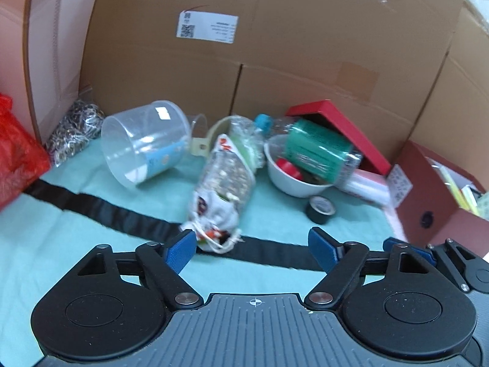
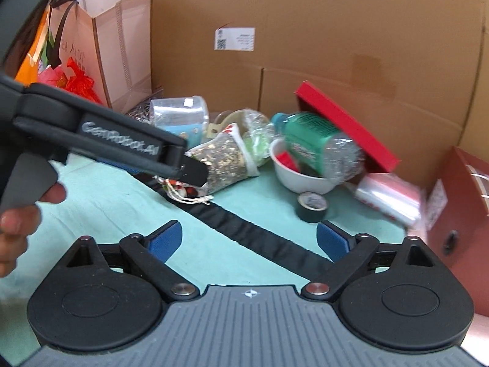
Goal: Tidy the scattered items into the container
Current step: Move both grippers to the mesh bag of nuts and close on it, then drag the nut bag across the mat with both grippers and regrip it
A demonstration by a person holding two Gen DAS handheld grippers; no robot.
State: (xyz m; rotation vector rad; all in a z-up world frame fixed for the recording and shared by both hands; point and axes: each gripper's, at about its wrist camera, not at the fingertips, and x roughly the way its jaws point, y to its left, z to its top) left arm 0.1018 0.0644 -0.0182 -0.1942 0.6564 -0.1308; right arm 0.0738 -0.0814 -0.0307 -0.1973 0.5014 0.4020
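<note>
- On the tabletop lies a pale green cloth, crossed on a slant by a black strap.
- Behind the cloth stands a wall of brown cardboard boxes; one carries a white shipping label.
- Left edge: a paper carrier bag with dark handles, red wrapping beside it, and a heap of metal rings at its foot.
- Right edge: a dark red open box with papers inside.
- Scattered items, grouped near the back: a clear plastic tub on its side; a clear pouch of dried mix with a drawstring end; a crumpled bottle with green label resting across a white bowl; a red lid-like box leaning behind; a roll of black tape just in front of the bowl; a clear wrapped packet to its right.
- Left tongs: jaws wide, holding nothing; the pouch's drawstring end sits just beside the left pad, contact uncertain.
- Right tongs: jaws wide, empty, above the strap.
- Which vessel serves as the container cannot be told.
</note>
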